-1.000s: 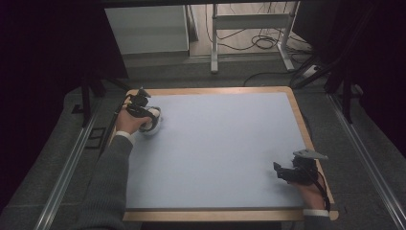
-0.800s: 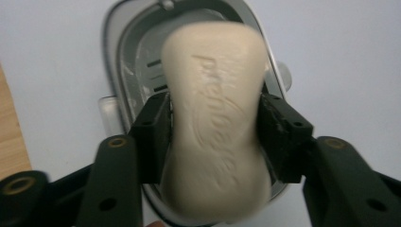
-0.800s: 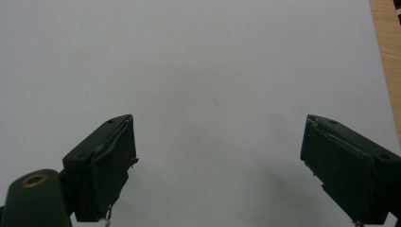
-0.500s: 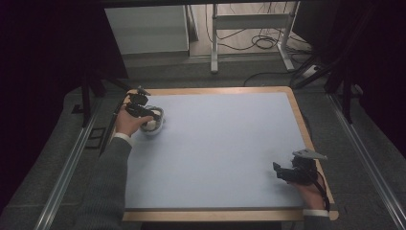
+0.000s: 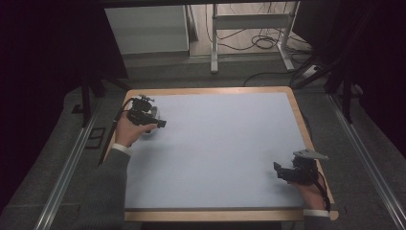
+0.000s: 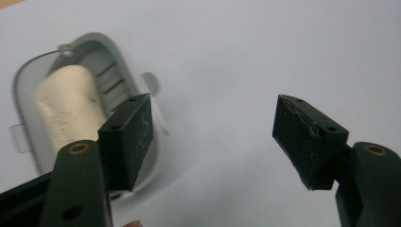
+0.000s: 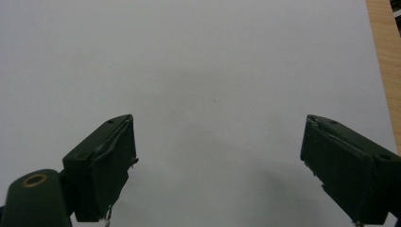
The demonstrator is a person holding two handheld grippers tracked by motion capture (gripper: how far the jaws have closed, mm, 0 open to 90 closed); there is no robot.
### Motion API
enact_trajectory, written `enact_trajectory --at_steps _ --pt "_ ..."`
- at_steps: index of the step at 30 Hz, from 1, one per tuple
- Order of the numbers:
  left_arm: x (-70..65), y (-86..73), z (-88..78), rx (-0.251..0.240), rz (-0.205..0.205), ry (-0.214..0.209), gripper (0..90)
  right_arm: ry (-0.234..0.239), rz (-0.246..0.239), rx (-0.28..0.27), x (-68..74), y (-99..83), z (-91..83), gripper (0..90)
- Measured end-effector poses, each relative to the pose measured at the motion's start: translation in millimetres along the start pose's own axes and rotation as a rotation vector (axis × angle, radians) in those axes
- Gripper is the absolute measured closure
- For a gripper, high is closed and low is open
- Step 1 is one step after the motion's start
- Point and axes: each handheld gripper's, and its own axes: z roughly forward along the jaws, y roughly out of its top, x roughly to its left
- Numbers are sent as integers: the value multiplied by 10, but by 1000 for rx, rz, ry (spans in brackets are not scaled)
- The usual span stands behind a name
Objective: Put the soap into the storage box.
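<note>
since the earlier frame the left gripper (image 6: pixel 213 137) has moved a little toward the table's middle. its jaws are wide apart and hold nothing; one jaw is just in front of a grey soap dish (image 6: pixel 137 90) with a pale bar of soap (image 6: pixel 66 109) inside, near the table's (image 5: pixel 225 91) left edge. the right gripper (image 7: pixel 217 165) also is wide apart with nothing between the jaws, over bare blue mat (image 5: pixel 215 153) at the near right corner.

Dim, grainy room with dark edges; the pale table mat (image 5: pixel 215 153) evenly lit, close views softly blurred.
</note>
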Motion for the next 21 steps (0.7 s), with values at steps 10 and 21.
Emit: enact_trajectory --at_steps 10,21 --pt "-287 -259 50 -18 71 -68 278 -2 1 -1 -12 1 -11 111" --pt "-475 -657 214 -7 88 -123 270 -2 0 -4 -11 3 -18 111"
